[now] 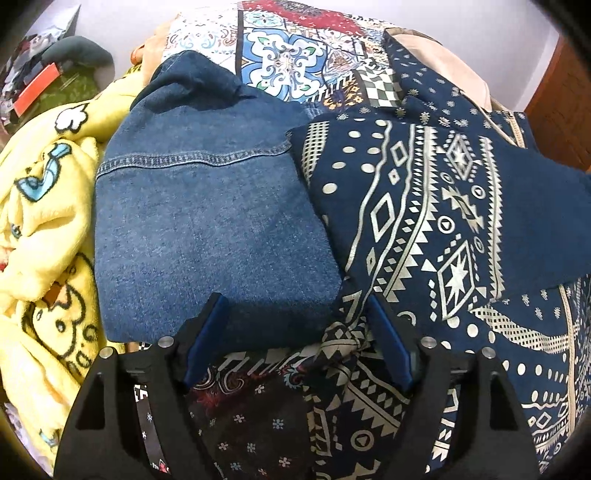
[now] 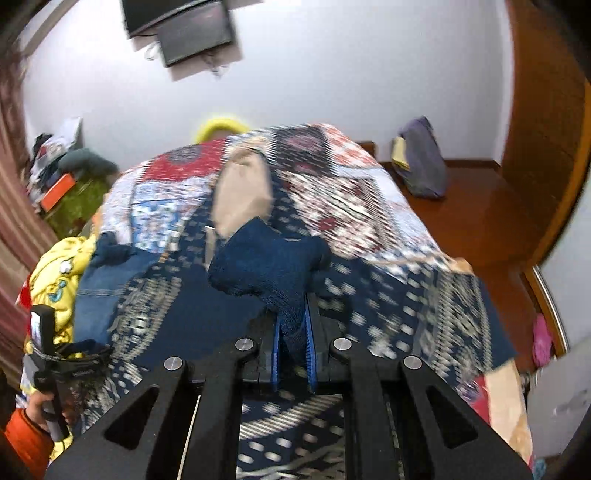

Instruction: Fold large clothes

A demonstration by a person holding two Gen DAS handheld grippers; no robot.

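Observation:
In the left wrist view a folded blue denim garment (image 1: 207, 221) lies on the bed. A navy garment with a cream geometric print (image 1: 436, 221) is spread beside it on the right. My left gripper (image 1: 295, 300) hovers over the denim's near edge, open, its blue pads wide apart and pressing on nothing. In the blurred right wrist view my right gripper (image 2: 292, 314) is shut on a bunched corner of the navy garment (image 2: 269, 266), lifted above the bed. The rest of that garment (image 2: 388, 314) drapes below. The left gripper (image 2: 44, 332) shows at the left edge.
A yellow cartoon-print blanket (image 1: 40, 229) is heaped left of the denim. A patchwork bedspread (image 2: 354, 192) covers the bed. Right of it is wooden floor (image 2: 476, 206) with a purple bag (image 2: 421, 162). A screen (image 2: 184, 26) hangs on the wall, and clutter (image 2: 55, 166) sits far left.

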